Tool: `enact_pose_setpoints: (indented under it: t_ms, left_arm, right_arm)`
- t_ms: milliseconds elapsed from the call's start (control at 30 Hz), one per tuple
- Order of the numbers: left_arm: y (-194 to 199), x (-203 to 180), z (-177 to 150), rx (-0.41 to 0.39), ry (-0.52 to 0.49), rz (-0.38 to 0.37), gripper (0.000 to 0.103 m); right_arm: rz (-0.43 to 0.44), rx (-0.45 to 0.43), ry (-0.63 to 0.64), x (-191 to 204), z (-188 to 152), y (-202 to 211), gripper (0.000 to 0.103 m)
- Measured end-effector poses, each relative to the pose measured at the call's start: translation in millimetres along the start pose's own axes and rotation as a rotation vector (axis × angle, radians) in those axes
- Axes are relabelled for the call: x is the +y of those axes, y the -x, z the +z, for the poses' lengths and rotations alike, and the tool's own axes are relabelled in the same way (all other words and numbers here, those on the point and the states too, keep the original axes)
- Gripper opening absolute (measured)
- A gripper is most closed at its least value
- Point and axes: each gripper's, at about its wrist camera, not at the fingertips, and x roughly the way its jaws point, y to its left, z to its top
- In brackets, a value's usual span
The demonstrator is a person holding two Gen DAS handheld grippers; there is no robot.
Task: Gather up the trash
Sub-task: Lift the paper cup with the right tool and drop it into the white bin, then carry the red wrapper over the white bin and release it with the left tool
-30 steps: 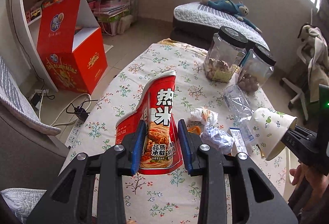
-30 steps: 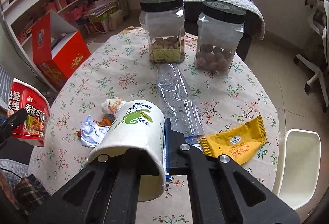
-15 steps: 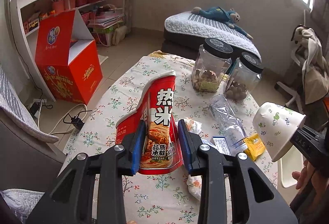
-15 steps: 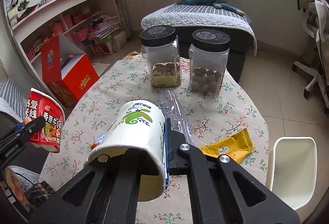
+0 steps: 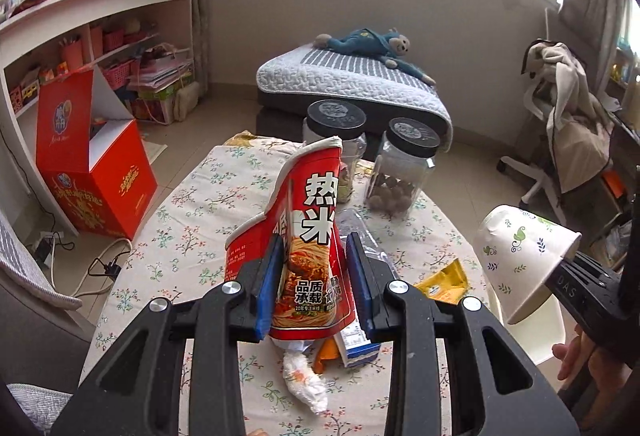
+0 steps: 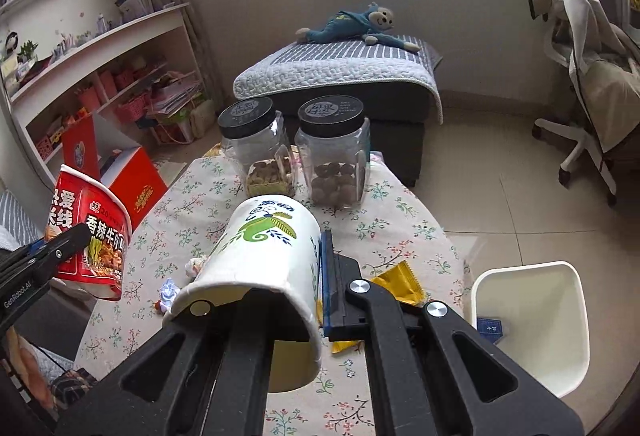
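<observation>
A squashed red noodle cup point(image 5: 308, 248) sits pinched between the blue pads of my left gripper point(image 5: 314, 280), held above the floral table point(image 5: 200, 220). The same cup point(image 6: 90, 236) shows at the left of the right wrist view. My right gripper point(image 6: 320, 272) is shut on the wall of a white paper cup point(image 6: 260, 256) with a green print, one finger inside it; that cup point(image 5: 524, 256) hangs at the right of the left wrist view. On the table lie a crumpled tissue point(image 5: 302, 380), a yellow wrapper point(image 6: 400, 282), a crushed clear bottle point(image 5: 360, 232) and a small carton point(image 5: 356, 346).
Two clear jars point(image 6: 256, 152) point(image 6: 332, 152) with black lids stand at the table's far end. A white bin point(image 6: 532, 320) stands on the floor right of the table. A red box point(image 5: 96, 160) and shelves are at left, a bench with a plush toy point(image 5: 368, 44) behind, an office chair point(image 6: 580, 84) right.
Both grippers have risen and drawn back from the table with their cups still held. The table litter now lies lower and farther away, and the white bin shows more fully.
</observation>
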Motion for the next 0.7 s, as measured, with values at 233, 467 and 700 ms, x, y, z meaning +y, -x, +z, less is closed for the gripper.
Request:
enact_pose_setpoints:
  t_ms: [233, 467, 700]
  left_arm:
    - [2, -51, 4, -0.013, -0.06, -0.066, 0.033]
    - [-2, -105, 5, -0.011, -0.119, -0.139, 0.033]
    - [-11, -167, 2, 0.012, -0.172, -0.228, 0.033]
  right_arm:
    - [-0.074, -0.053, -0.073, -50, 2, 24, 0.001]
    - [-0.223, -0.064, -0.158, -125, -3, 42, 0.001]
    - [-0.401, 0.008, -0.255, -204, -16, 42, 0.066]
